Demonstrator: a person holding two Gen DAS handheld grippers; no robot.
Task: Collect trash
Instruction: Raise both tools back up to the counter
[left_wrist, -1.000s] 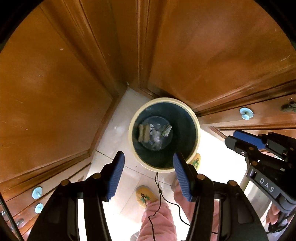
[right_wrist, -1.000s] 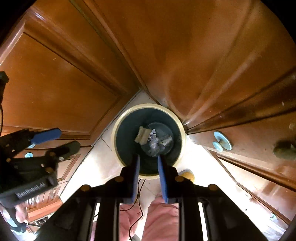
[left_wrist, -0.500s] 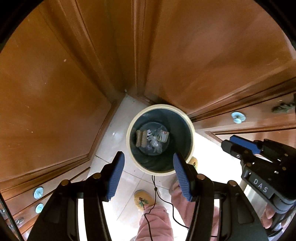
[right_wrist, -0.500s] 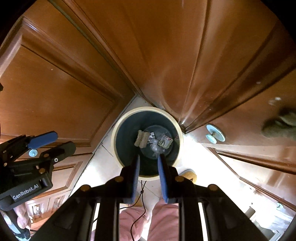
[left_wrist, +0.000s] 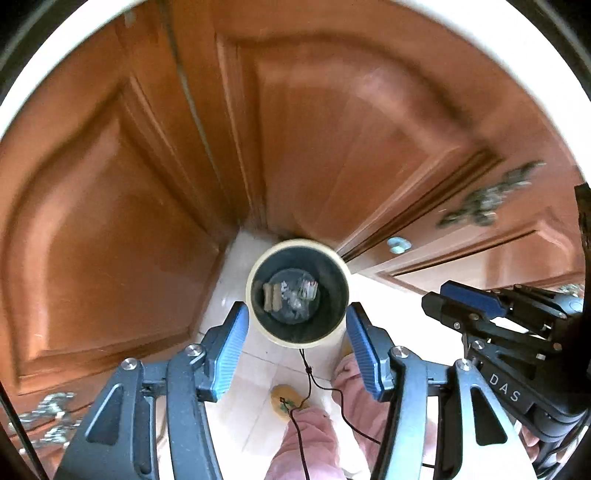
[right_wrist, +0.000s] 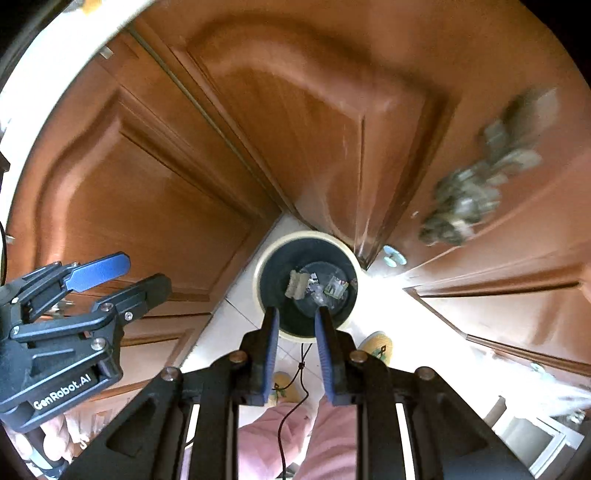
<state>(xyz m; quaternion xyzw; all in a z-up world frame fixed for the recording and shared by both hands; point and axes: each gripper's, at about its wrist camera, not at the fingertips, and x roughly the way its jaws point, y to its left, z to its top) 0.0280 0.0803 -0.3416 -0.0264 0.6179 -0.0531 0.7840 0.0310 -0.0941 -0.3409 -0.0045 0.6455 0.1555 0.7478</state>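
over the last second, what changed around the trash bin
Both views pulled up and away: the trash bin looks smaller and more cabinet door shows. Nothing was grabbed or released. The left hand-held gripper stays wide open, the right hand-held gripper narrowly parted and empty; the trash still lies inside.

The left tongs (left_wrist: 295, 354) have grey metal arms with silver screws and ribbed blue pads. The right tongs (right_wrist: 294, 354) are black with blue pads, marked "DAS". Below them, pink trousers (right_wrist: 273, 439), yellow slippers (left_wrist: 286, 400), a thin black cable (left_wrist: 314, 376).
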